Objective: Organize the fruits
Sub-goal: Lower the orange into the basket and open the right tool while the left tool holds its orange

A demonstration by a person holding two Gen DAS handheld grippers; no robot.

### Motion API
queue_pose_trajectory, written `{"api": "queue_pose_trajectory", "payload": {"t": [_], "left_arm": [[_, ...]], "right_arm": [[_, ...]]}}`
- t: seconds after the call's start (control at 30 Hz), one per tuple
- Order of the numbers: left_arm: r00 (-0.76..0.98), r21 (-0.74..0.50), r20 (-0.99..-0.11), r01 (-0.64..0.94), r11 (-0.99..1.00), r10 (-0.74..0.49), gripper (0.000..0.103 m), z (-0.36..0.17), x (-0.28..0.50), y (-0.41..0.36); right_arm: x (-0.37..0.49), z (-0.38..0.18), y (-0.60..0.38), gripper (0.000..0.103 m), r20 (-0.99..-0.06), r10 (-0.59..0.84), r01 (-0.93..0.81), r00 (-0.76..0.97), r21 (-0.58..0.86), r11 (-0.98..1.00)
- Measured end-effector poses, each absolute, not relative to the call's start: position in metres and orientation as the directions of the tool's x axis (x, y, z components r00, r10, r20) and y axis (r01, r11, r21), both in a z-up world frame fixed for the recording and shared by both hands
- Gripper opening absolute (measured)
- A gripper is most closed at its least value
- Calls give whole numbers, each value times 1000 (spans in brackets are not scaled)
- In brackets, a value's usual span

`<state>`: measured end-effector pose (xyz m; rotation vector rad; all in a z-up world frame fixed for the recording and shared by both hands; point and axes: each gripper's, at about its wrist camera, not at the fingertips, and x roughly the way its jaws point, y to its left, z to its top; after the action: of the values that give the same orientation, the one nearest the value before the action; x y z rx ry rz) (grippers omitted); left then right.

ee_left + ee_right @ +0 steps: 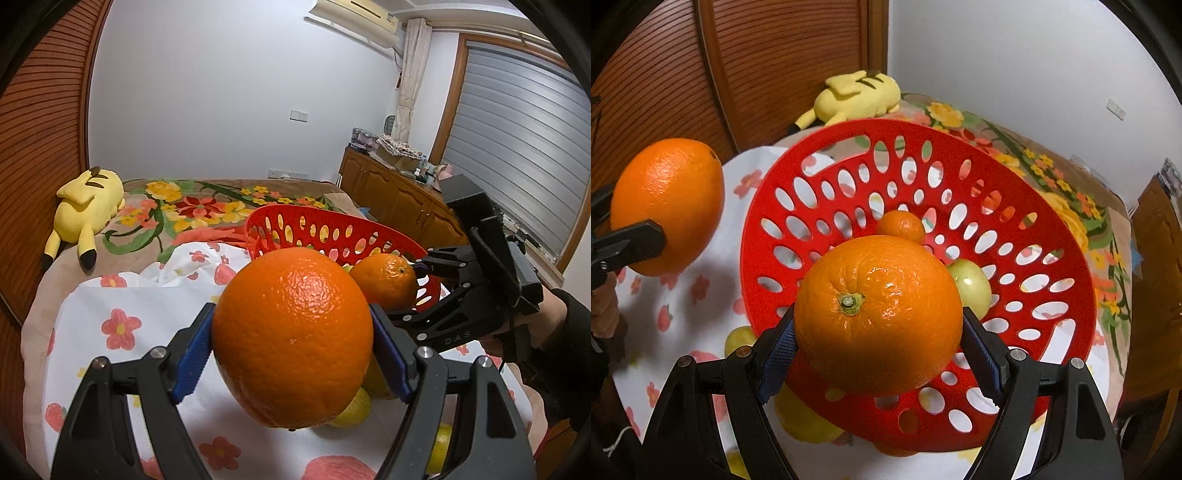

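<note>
My left gripper (291, 336) is shut on a large orange (291, 332), held above the flowered white cloth, short of the red basket (295, 225). My right gripper (879, 328) is shut on a second orange (879, 314), stem end up, held over the near part of the red perforated basket (1015, 192). In the left wrist view that orange (384, 280) and the right gripper (415, 286) hang over the basket's right rim. Inside the basket lie a small mandarin (901, 225) and a green fruit (971, 286). The left-held orange (668, 203) shows at the far left.
Yellow-green fruits (809, 417) lie on the cloth (147, 295) by the basket's near edge, partly under it. A yellow plush toy (88, 206) rests on the flowered blanket by the wooden headboard. A wooden cabinet (399, 199) stands at the right. A person's sleeve (569, 332) holds the right gripper.
</note>
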<state>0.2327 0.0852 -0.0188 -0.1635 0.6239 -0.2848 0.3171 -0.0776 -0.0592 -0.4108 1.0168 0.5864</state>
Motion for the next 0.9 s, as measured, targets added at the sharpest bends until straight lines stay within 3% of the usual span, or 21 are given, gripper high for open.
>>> {"api": "queue_pose_trajectory", "payload": {"t": [0.4, 0.9], "left_arm": [[775, -234, -551, 213, 949, -310, 78, -19, 233, 85], [767, -226, -563, 217, 950, -309, 78, -19, 237, 79]], "right_arm": [[340, -77, -71, 84, -923, 192, -610, 334, -56, 790], [352, -76, -79, 85, -914, 249, -579, 319, 20, 815]]}}
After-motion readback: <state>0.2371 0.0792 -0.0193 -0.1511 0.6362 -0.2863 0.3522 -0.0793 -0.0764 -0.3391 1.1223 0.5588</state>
